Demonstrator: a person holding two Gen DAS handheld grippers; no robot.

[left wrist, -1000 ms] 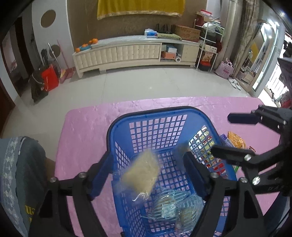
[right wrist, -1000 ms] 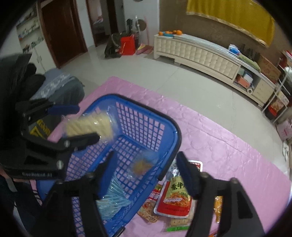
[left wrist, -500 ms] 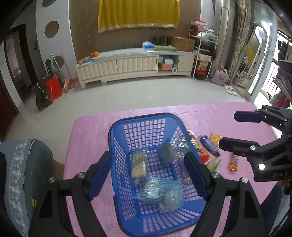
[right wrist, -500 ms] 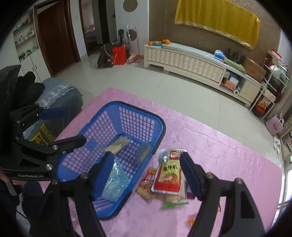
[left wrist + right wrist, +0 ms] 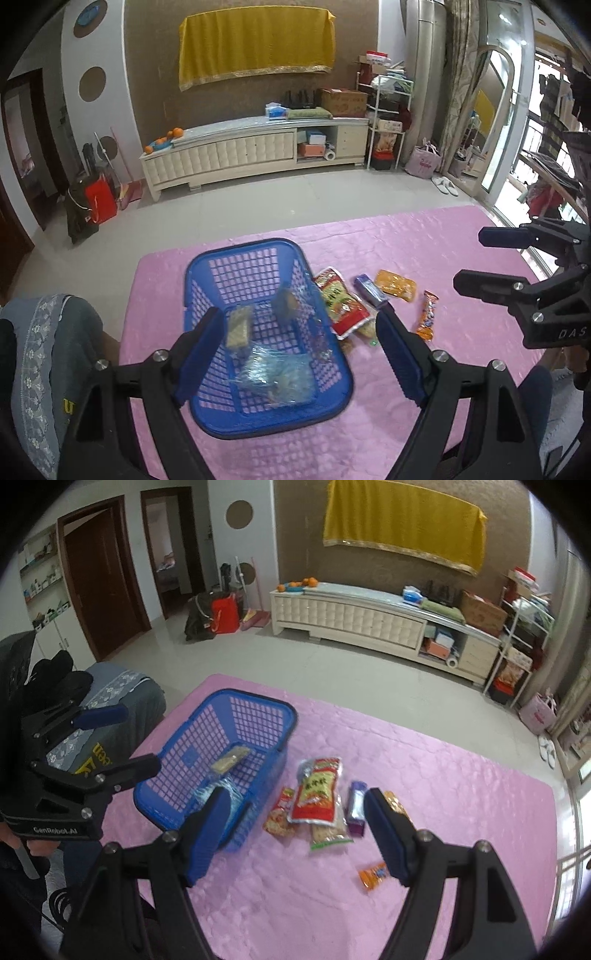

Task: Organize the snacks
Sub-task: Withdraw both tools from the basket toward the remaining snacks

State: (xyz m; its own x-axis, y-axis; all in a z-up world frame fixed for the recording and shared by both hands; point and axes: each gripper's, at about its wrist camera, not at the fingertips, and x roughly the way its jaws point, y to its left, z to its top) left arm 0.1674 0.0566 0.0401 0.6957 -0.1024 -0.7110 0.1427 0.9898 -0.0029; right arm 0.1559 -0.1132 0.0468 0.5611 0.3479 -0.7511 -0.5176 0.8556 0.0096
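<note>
Blue plastic basket, lattice-walled, stands at the left of a pink quilted table cover; contents: one pale yellow cracker packet lying flat on the floor of the basket, one small brown snack in clear wrap against the right wall, one crinkled clear bag of light blue packets at the near end. Left gripper, black with blue pads, hangs above the near end of the basket, jaws spread wide and having just opened a little further, nothing between them. Just beside the basket's right wall, on the cover: a large red-and-yellow pouch overlying a clear packet with a green edge and touching a small orange-red packet on its left. Next to the right: a purple bar, then a yellow-orange sachet, partly hidden in the right wrist view by a gripper pad. Nearer the front edge, apart from the cluster: a slim orange stick packet. Right gripper hangs above the loose snacks, jaws spread wide, empty. Far right: bare pink cover.
</note>
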